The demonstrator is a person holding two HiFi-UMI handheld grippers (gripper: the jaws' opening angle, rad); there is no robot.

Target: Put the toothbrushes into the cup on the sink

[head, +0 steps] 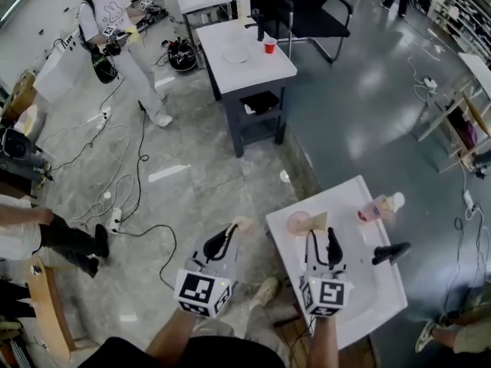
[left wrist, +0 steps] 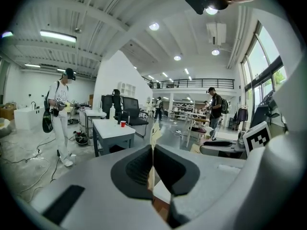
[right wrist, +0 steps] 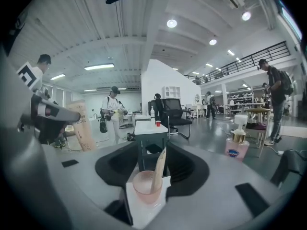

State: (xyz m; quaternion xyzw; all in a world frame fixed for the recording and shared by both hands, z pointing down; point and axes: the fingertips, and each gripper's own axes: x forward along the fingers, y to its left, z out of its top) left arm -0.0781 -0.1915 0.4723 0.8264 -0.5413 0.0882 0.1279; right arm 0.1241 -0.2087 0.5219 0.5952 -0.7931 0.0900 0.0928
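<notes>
A pink cup stands at the near left corner of the white sink, with one tan boxed toothbrush leaning in it. My right gripper hovers just behind the cup, open; in the right gripper view the cup and its toothbrush stand free between the wide jaws. My left gripper hangs over the floor left of the sink, shut on a second boxed toothbrush. In the left gripper view that thin tan box is pinched upright between the pads.
A pink soap dispenser and a black faucet are at the sink's right side. A grey table with a red cup stands farther off. Cables lie on the floor; a person stands at the far left.
</notes>
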